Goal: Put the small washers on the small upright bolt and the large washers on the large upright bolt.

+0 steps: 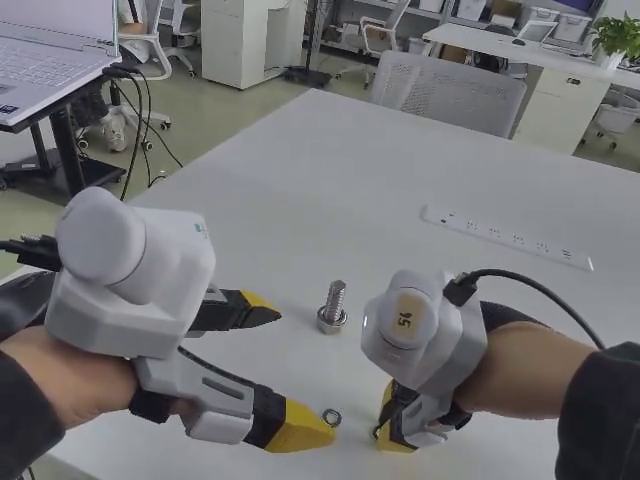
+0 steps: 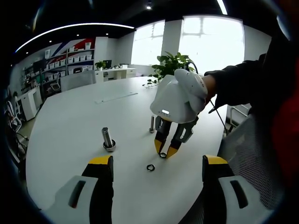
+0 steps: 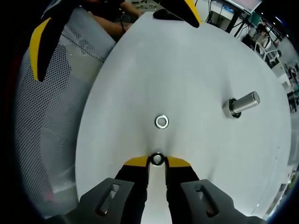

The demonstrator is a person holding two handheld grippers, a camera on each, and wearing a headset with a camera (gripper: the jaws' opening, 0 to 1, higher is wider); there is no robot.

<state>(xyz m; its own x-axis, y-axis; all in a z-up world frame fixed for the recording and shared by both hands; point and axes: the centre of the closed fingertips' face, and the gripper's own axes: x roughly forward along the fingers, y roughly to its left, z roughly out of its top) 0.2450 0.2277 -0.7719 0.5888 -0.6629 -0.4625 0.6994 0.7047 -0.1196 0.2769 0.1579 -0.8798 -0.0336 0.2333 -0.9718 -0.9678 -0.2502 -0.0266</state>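
While the right gripper (image 3: 157,162) clenches a washer (image 3: 157,158) by the tabletop (image 3: 187,70) edge, the large bolt (image 3: 242,104) stands upright, threads up. The left gripper (image 2: 158,163) is released; the small bolt (image 2: 152,124) is hard to make out.

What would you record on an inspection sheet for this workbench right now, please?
Surface: white table, no spills seen.
Job's things: large bolt upright; small bolt upright beside the right gripper; loose washer flat on the table; pinched washer at that gripper's tips.
Clutter: power strip on the table.
Grippers: left gripper open; right gripper shut on the pinched washer.
Cables: black cable from the right gripper; hanging cables under the laptop.
Surroundings: mesh chair, plant.
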